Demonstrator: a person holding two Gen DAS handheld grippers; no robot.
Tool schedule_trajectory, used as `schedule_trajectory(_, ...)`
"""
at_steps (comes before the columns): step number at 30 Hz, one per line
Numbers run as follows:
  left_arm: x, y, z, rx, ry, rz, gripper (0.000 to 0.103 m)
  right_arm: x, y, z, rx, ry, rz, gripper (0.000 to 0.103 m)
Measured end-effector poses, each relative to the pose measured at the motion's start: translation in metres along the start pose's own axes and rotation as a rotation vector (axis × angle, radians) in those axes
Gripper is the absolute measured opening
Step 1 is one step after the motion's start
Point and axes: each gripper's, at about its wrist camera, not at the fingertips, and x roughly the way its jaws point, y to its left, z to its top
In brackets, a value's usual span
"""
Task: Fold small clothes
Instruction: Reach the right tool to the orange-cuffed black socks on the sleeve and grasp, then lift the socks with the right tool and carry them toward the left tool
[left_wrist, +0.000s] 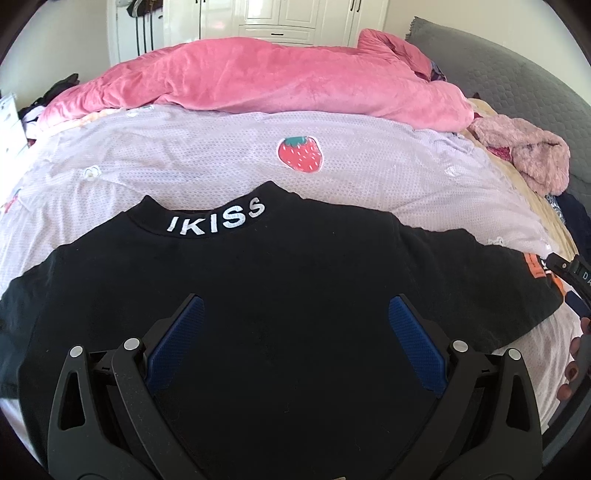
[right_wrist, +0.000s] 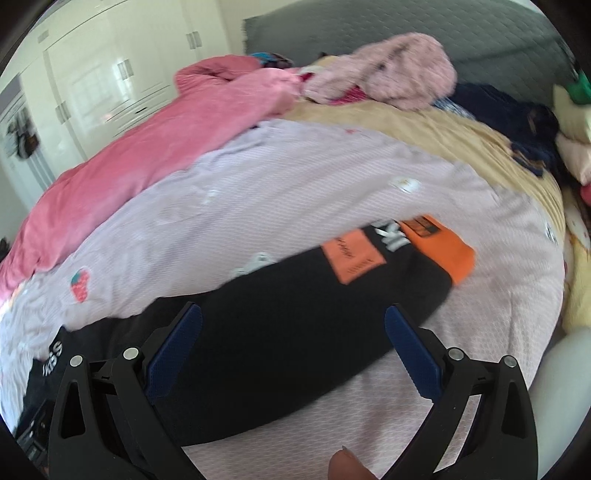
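Observation:
A small black shirt (left_wrist: 266, 280) with white "IKISS" lettering on its collar (left_wrist: 218, 221) lies flat on a lilac strawberry-print sheet (left_wrist: 207, 162). My left gripper (left_wrist: 295, 306) is open and empty, hovering over the shirt's body. In the right wrist view the shirt's right sleeve (right_wrist: 332, 295) stretches out, ending in an orange cuff (right_wrist: 447, 251) with an orange patch (right_wrist: 351, 262). My right gripper (right_wrist: 293, 314) is open and empty above that sleeve. The right gripper also shows at the far right edge of the left wrist view (left_wrist: 572, 284).
A pink blanket (left_wrist: 258, 77) is bunched across the back of the bed. A fluffy pink garment (left_wrist: 532, 155) and dark clothes (right_wrist: 517, 118) lie at the right. A grey headboard (right_wrist: 369, 29) and white wardrobes (left_wrist: 295, 18) stand behind.

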Motion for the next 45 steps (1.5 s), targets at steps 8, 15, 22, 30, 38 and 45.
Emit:
schedule_trajectory(8, 0.005, -0.004, -0.004, 0.040, 0.001, -0.005, 0.094, 0.021, -0.045, 0.000, 0.130, 0.059, -0.084, 0.099)
schedule_trajectory(15, 0.010, 0.004, -0.006, 0.048, 0.011, 0.010, 0.094, 0.047, -0.059, 0.003, 0.174, 0.100, -0.096, 0.099)
schedule_trajectory(22, 0.013, 0.010, -0.006, 0.045, 0.015, 0.015, 0.094, 0.066, -0.057, 0.017, 0.207, 0.077, -0.083, 0.099)
schedule_trajectory(30, 0.015, 0.028, -0.005, 0.043, 0.017, 0.036, 0.094, 0.067, -0.053, 0.042, 0.236, -0.004, 0.020, 0.039)
schedule_trajectory(38, 0.006, 0.044, -0.005, 0.012, 0.010, 0.038, 0.094, 0.038, -0.037, 0.038, 0.178, -0.064, 0.133, 0.010)
schedule_trajectory(45, 0.000, 0.056, -0.006, -0.015, 0.023, 0.023, 0.094, -0.004, 0.004, 0.025, 0.051, -0.130, 0.229, 0.009)
